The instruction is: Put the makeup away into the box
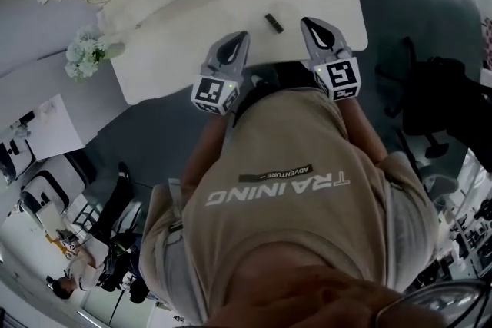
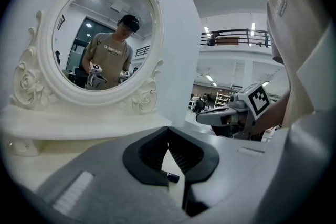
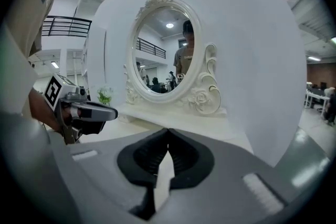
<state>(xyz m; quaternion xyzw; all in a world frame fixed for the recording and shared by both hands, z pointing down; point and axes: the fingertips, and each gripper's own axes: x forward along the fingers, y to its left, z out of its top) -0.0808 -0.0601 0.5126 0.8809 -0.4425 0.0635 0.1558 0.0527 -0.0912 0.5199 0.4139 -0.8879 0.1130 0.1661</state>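
The left gripper (image 1: 243,37) and right gripper (image 1: 307,22) have fingers shut on nothing, so one must open wide before reaching the little dark makeup (image 1: 274,22) on the table (image 1: 192,11).

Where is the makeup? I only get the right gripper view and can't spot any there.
Observer: The head view shows one small dark tube lying on the white table, ahead of the left claw and right claw, between them.
Operator: Is the left claw open for it?
Observer: No. The left gripper view shows its tips together and nothing held; the tube lies on the table beyond.
Operator: And the box?
Observer: None shows in the head view or the left gripper view either.
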